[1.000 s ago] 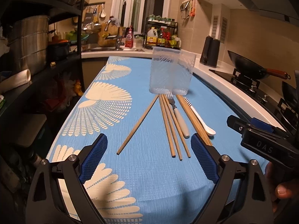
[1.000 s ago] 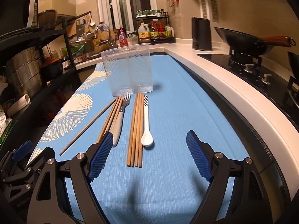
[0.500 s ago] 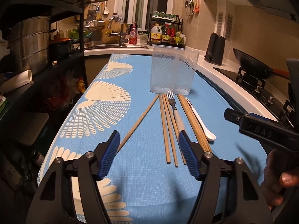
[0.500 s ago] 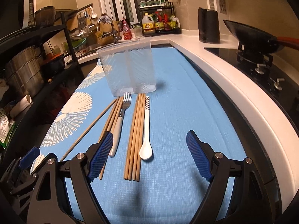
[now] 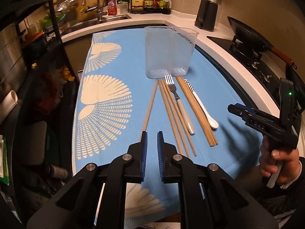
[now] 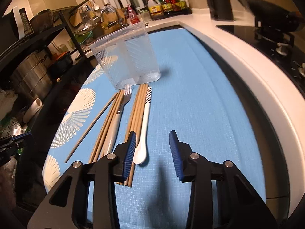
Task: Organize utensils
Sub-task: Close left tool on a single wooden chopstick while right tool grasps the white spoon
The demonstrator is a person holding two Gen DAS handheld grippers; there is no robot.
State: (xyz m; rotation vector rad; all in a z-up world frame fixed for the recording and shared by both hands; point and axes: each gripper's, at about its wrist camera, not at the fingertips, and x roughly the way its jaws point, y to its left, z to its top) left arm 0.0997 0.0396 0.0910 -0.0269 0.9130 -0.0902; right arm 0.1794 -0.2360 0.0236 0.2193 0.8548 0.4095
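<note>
A clear two-compartment plastic holder [image 5: 168,52] [image 6: 127,55] stands upright on the blue cloth. In front of it lie several wooden chopsticks [image 5: 196,112] [image 6: 138,105], a fork with a pale handle [image 5: 180,105] [image 6: 118,118] and a white spoon with a striped handle end [image 5: 205,108] [image 6: 144,126]. One chopstick [image 5: 150,106] lies apart at the left. My left gripper [image 5: 152,136] is nearly shut and empty, just above that chopstick's near end. My right gripper [image 6: 152,137] is open, low over the spoon's bowl; it also shows in the left wrist view [image 5: 253,117].
The blue cloth with white fan prints [image 5: 106,99] covers the counter. A white counter edge [image 6: 247,72] and a stove with a wok [image 5: 253,38] are at the right. A dark shelf rack with pots [image 6: 32,72] is at the left. A sink and bottles are behind.
My left gripper has closed from wide open to nearly shut and tilted down toward the lone chopstick. My right gripper has narrowed somewhat and moved forward and down toward the spoon.
</note>
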